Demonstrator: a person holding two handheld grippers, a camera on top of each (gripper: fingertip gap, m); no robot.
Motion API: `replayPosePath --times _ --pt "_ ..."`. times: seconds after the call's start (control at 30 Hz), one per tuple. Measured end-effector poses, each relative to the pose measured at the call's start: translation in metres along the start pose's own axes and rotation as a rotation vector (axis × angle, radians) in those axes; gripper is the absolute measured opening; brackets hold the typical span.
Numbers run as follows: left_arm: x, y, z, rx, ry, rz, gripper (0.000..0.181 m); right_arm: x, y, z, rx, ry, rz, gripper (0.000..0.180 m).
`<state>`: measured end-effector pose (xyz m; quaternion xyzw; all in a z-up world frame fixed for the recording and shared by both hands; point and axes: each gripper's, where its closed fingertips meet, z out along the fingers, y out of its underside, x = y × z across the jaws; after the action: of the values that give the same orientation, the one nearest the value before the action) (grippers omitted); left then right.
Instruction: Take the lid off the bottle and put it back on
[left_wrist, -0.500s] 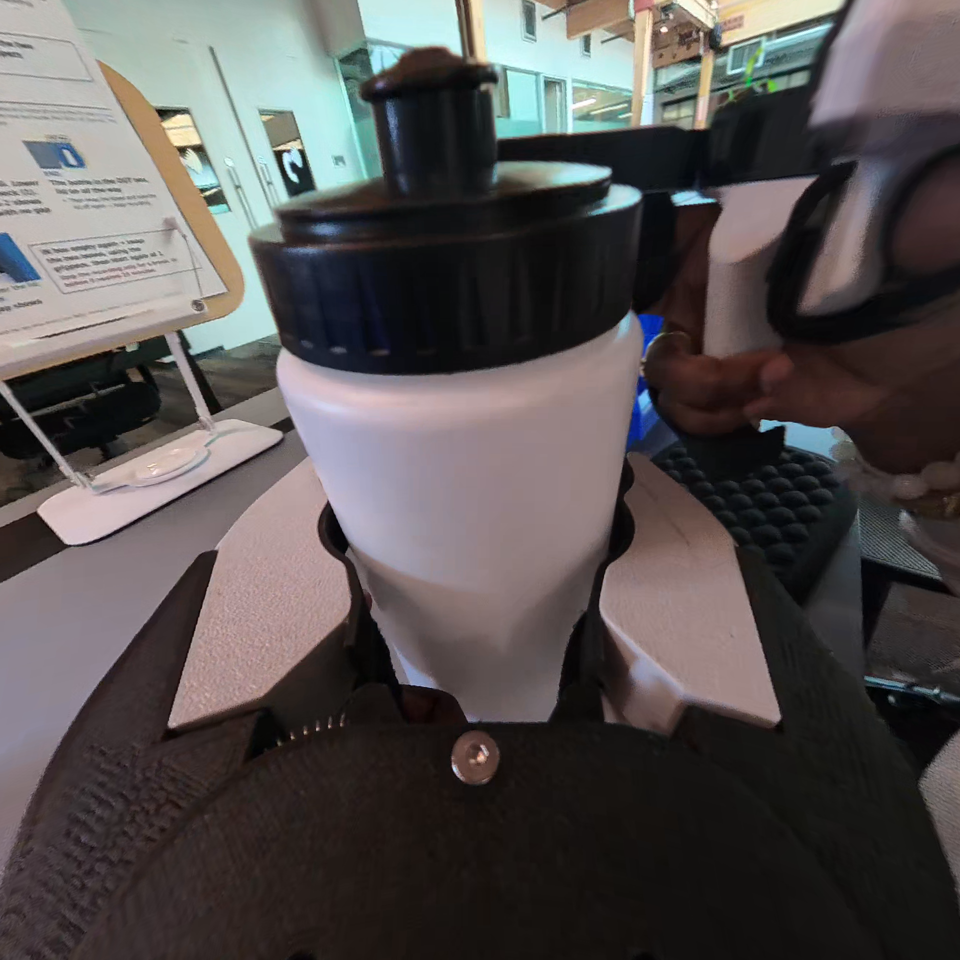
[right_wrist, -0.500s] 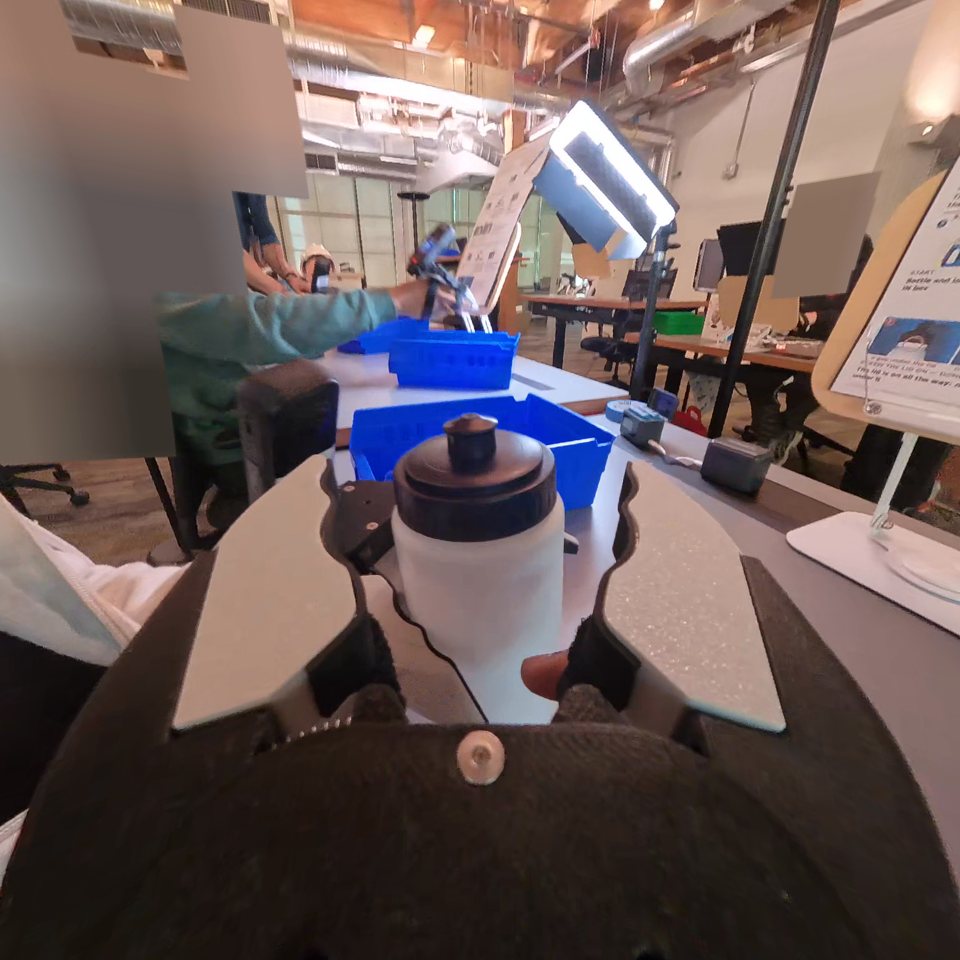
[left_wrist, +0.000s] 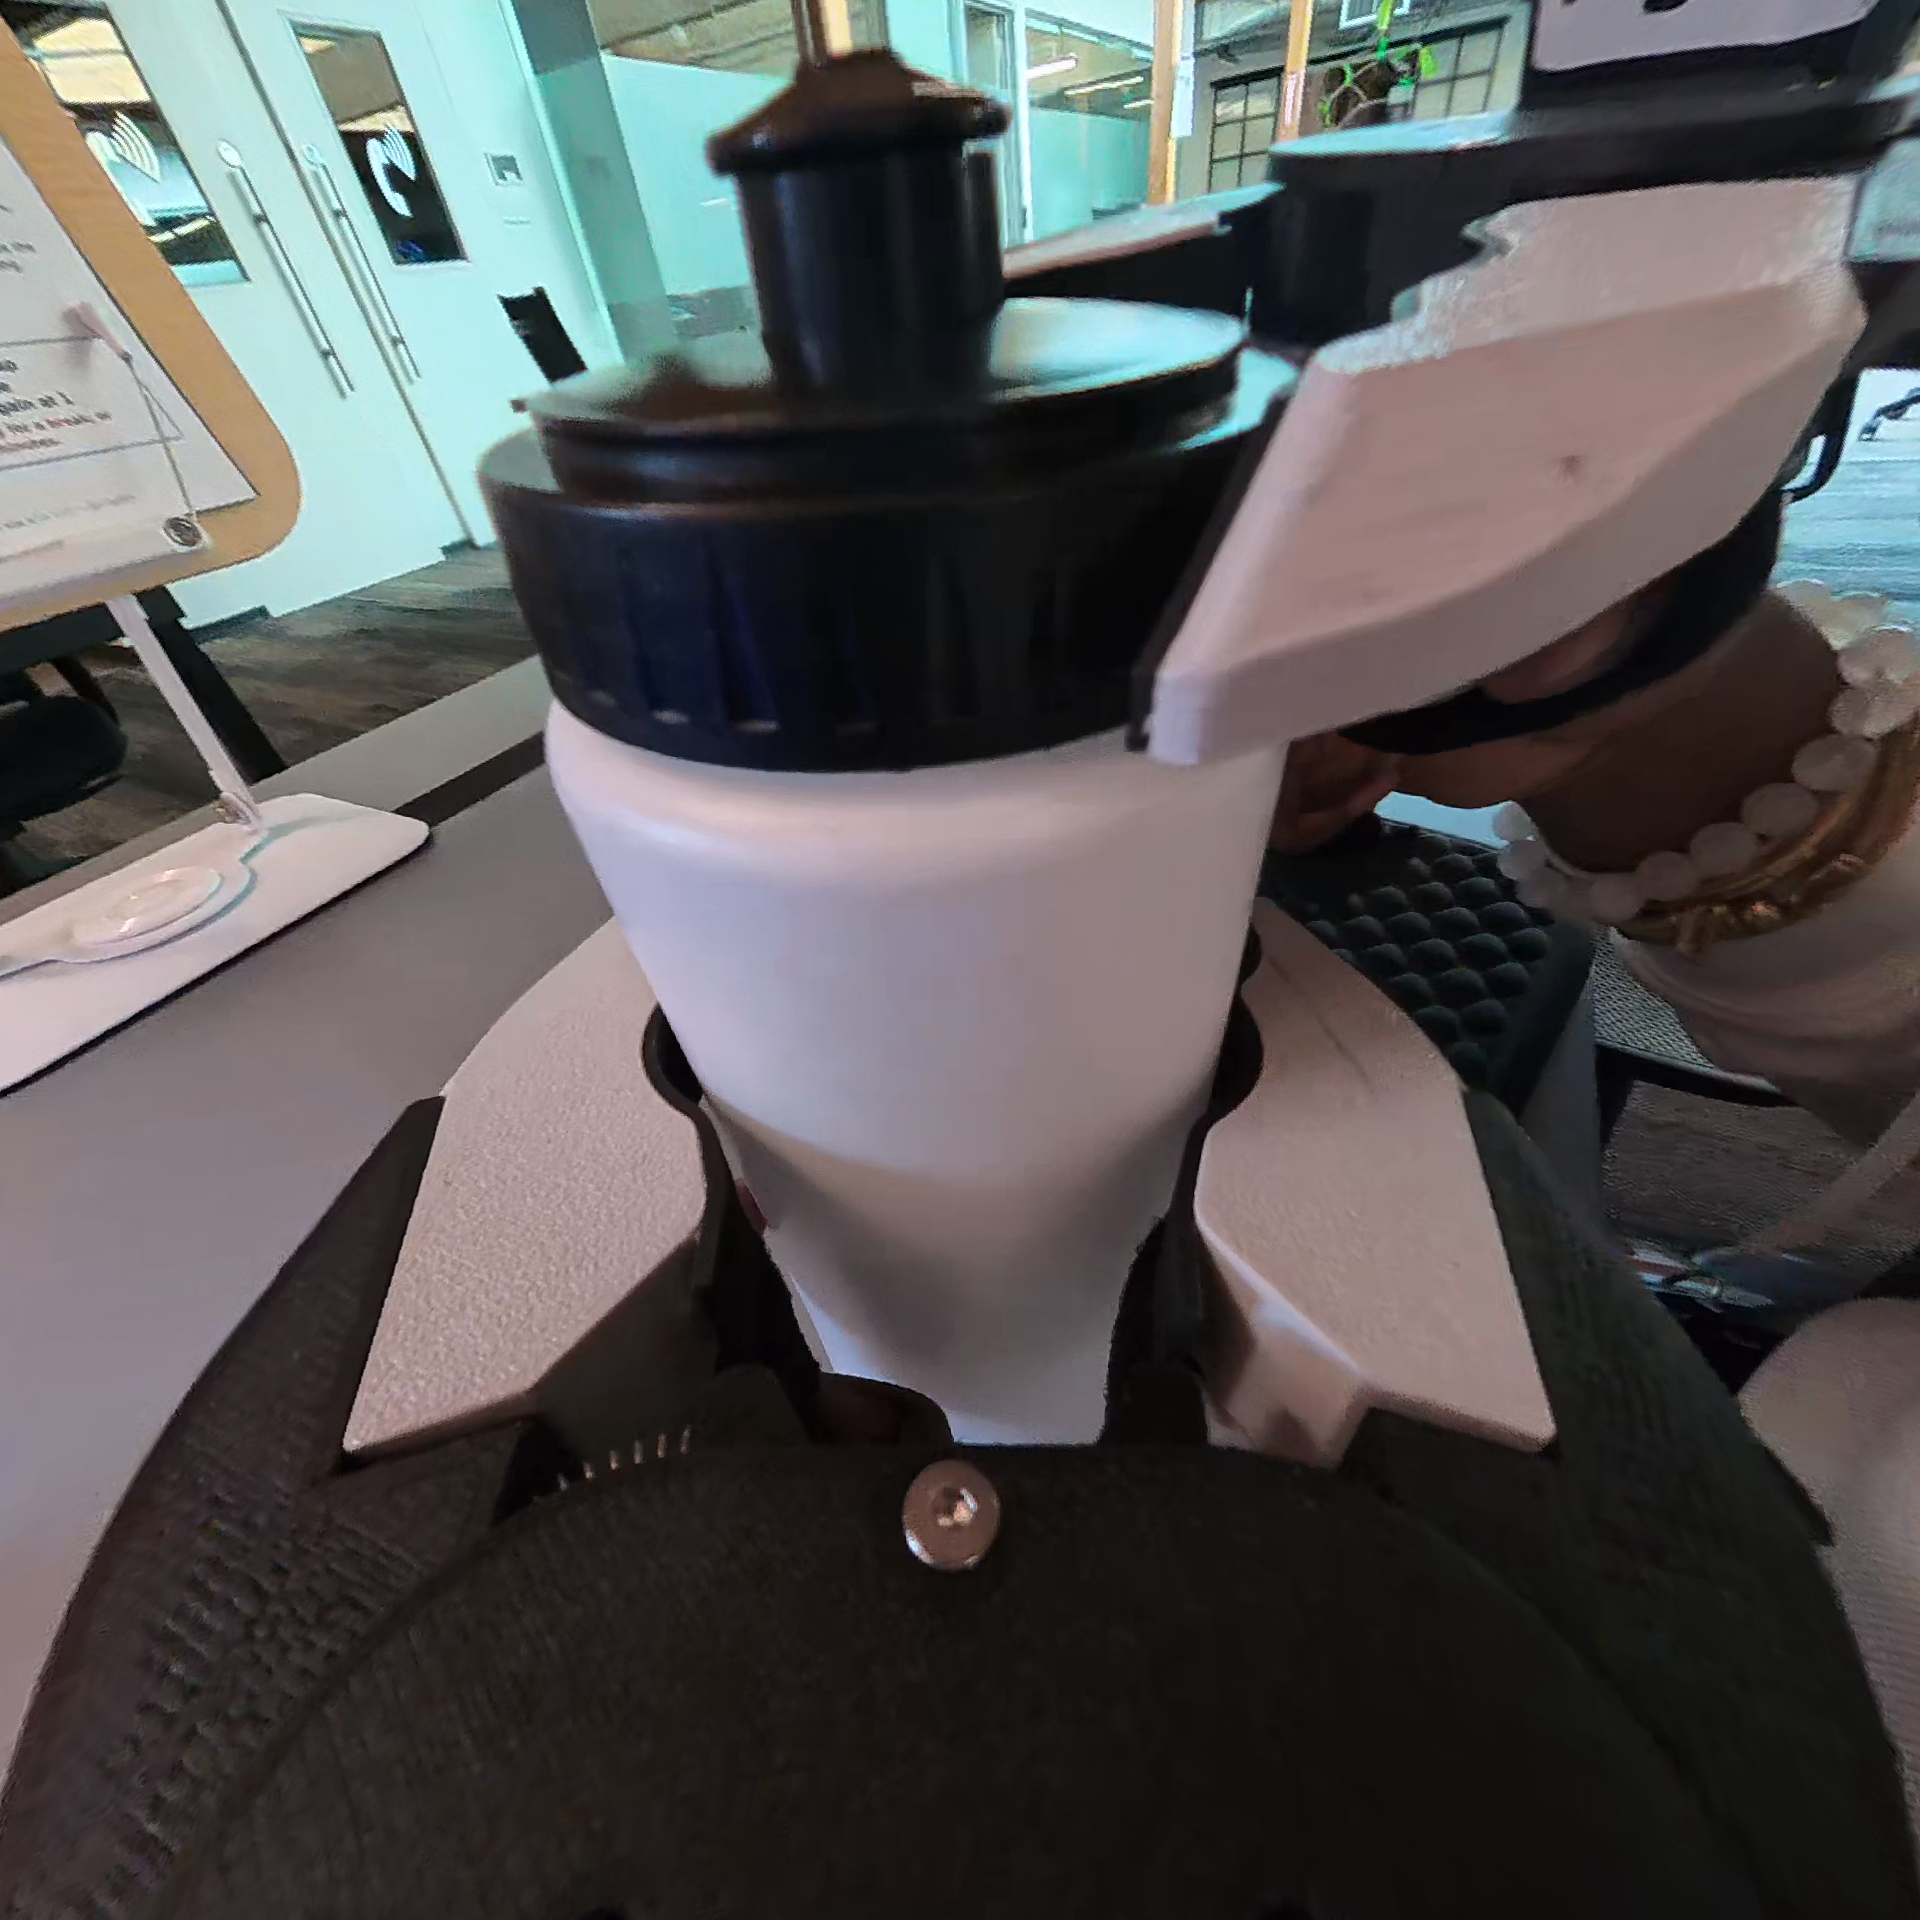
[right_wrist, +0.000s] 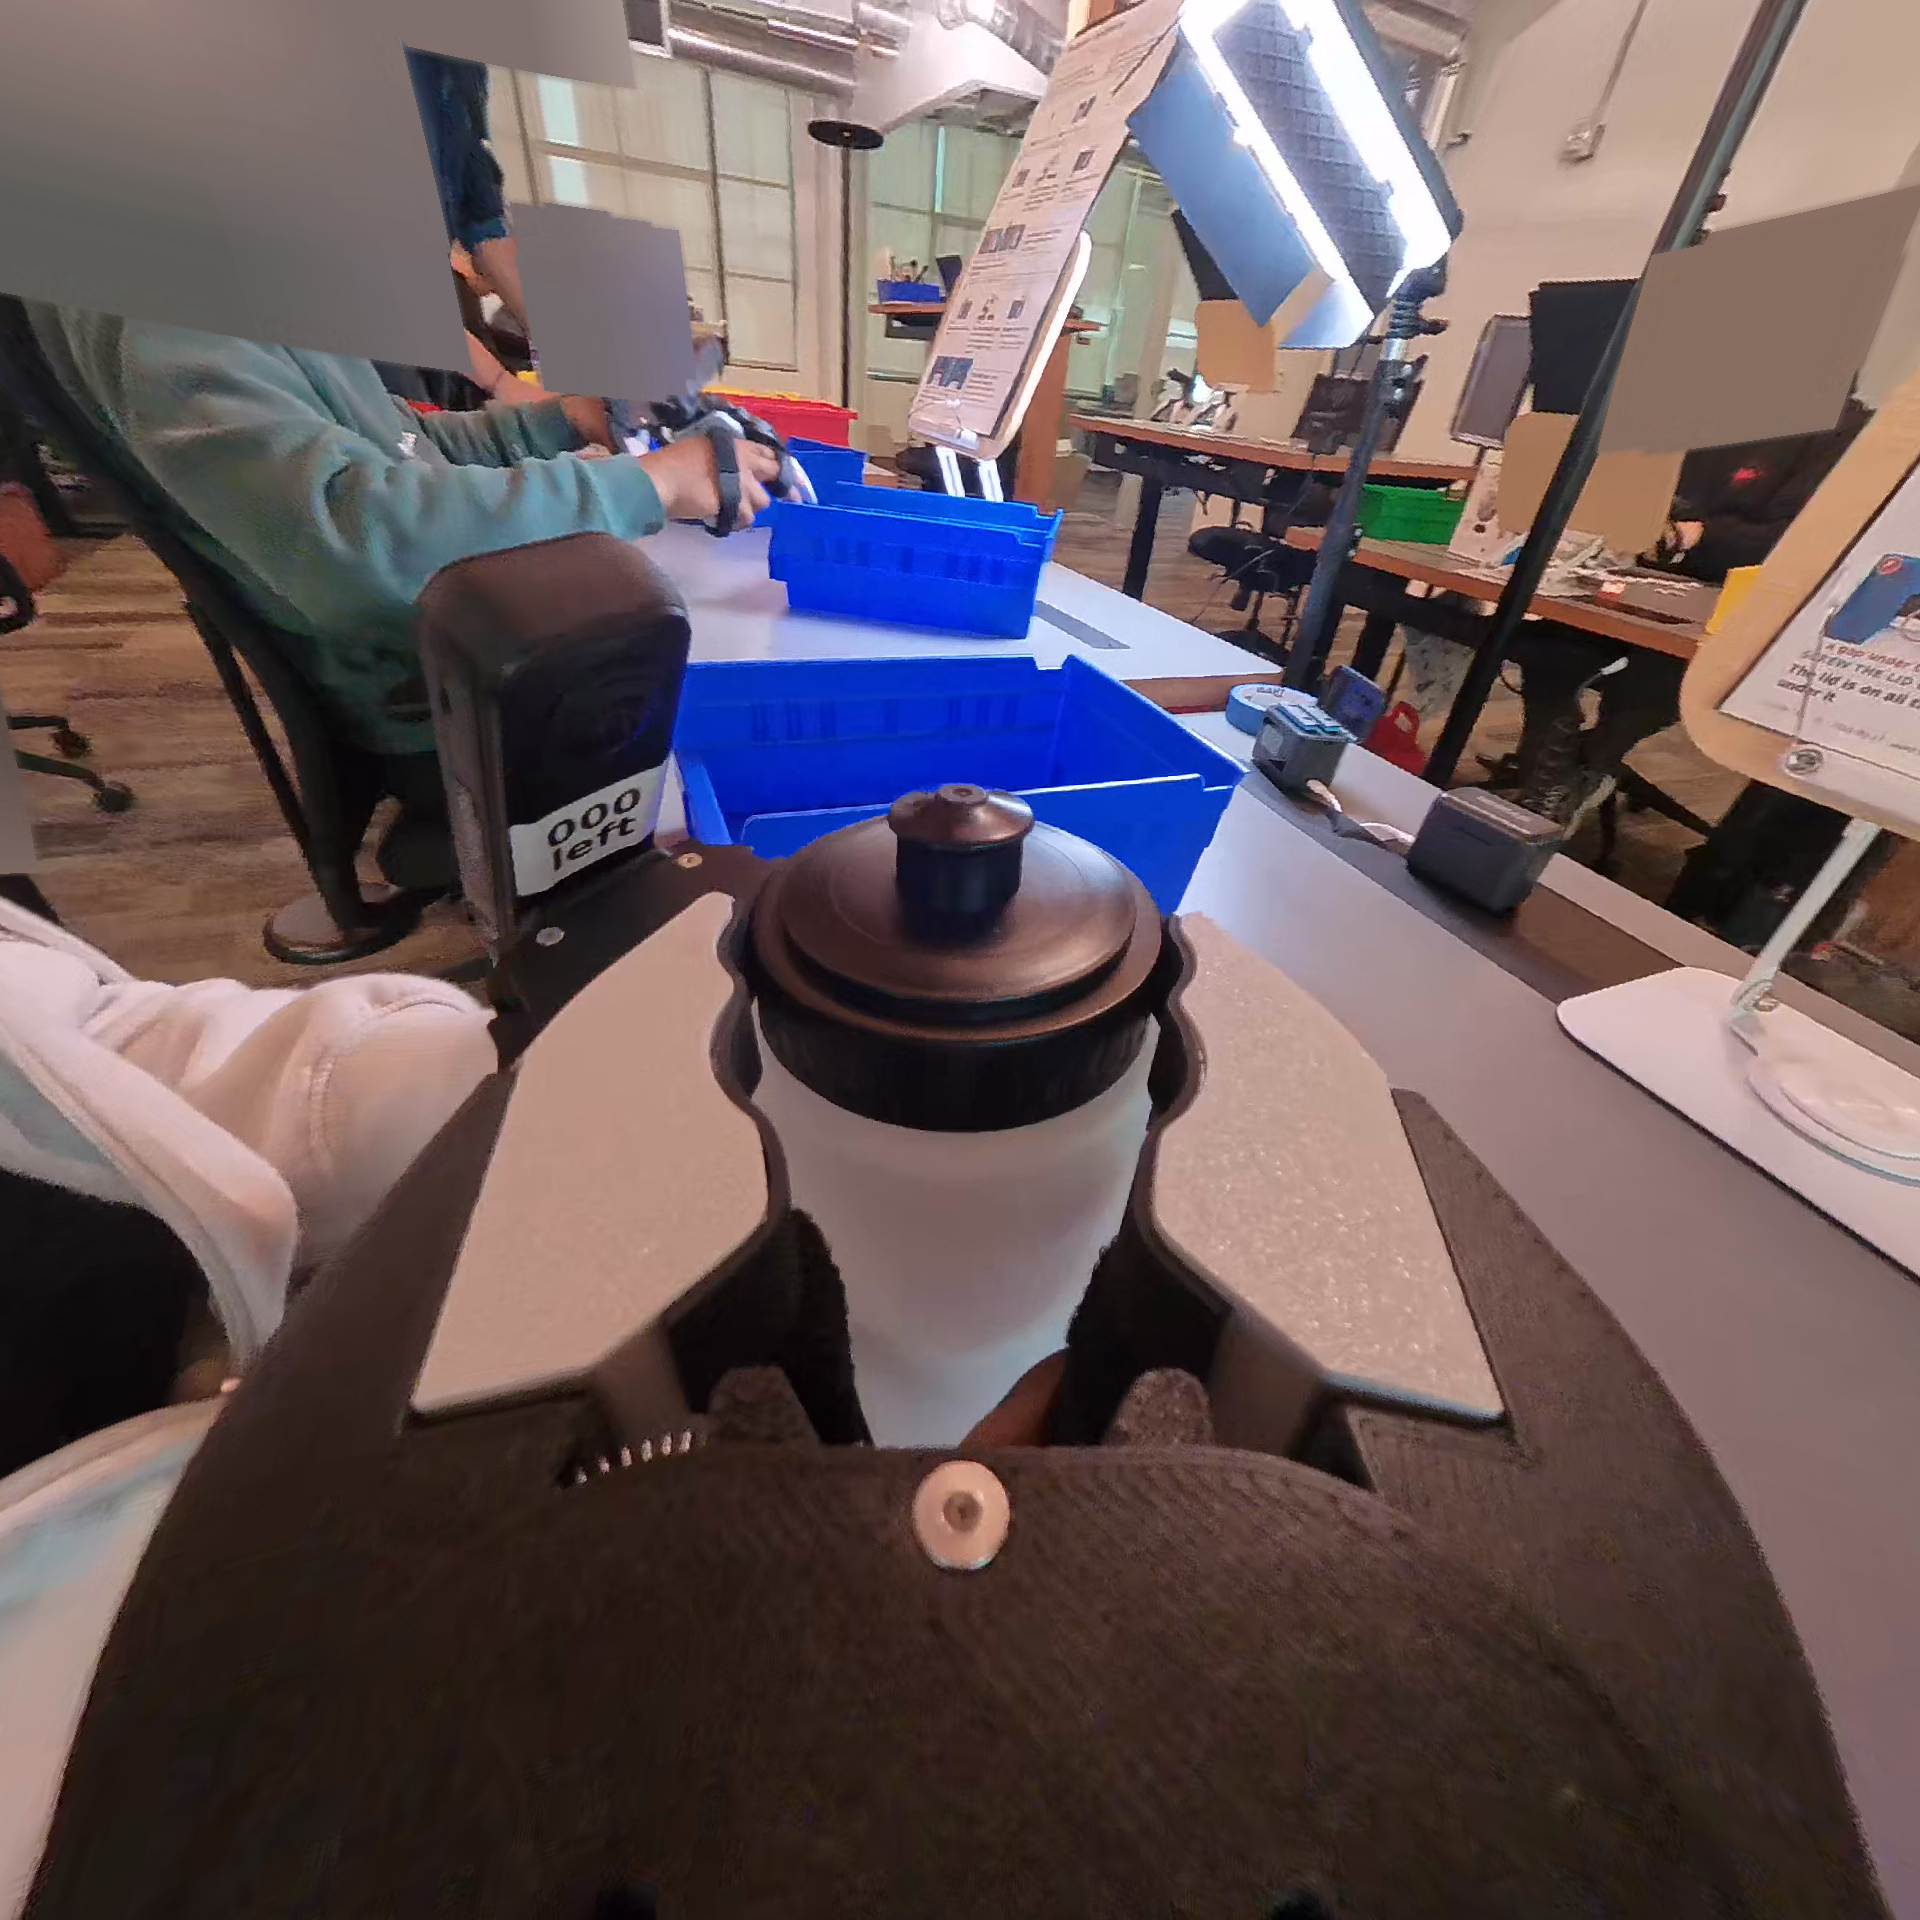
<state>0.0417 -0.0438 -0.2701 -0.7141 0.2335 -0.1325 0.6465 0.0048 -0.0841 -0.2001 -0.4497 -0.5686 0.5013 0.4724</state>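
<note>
I have the grey counter (right_wrist: 1558, 1091) running under everything, a blue bin (right_wrist: 935, 748) at its far end beyond the work. The white bottle (left_wrist: 935, 987) stands upright between my left gripper (left_wrist: 951, 1039), whose fingers pinch its body low down. The right gripper (right_wrist: 956, 1018) has its fingers spread on either side of the black lid (right_wrist: 951, 977), close at the ribbed rim; I can't tell whether they touch it yet. The lid sits fully on the bottle, so I judge unscrewing hasn't begun. My worry is the soft bottle: if the left pinch is too light, the whole thing may spin with the lid; too firm, and the wall buckles. If the right fingers close low, they catch the bottle's shoulder rather than the rim. Smallest, the pull spout (right_wrist: 956, 852) could snag.
</note>
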Motion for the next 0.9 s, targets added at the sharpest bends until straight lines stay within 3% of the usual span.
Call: replayPosePath --times 0.4,0.7,0.9 --pt "0.001 0.001 0.002 -0.015 0.068 -0.022 0.093 0.008 0.002 -0.005 0.035 -0.196 0.044 0.073" --pt "0.009 0.001 0.003 -0.026 0.075 -0.027 0.095 0.004 -0.001 -0.010 0.116 -0.128 0.044 0.073" --pt "0.015 0.003 0.003 -0.090 0.178 -0.031 0.088 0.007 0.000 -0.018 0.132 -0.199 0.075 0.073"
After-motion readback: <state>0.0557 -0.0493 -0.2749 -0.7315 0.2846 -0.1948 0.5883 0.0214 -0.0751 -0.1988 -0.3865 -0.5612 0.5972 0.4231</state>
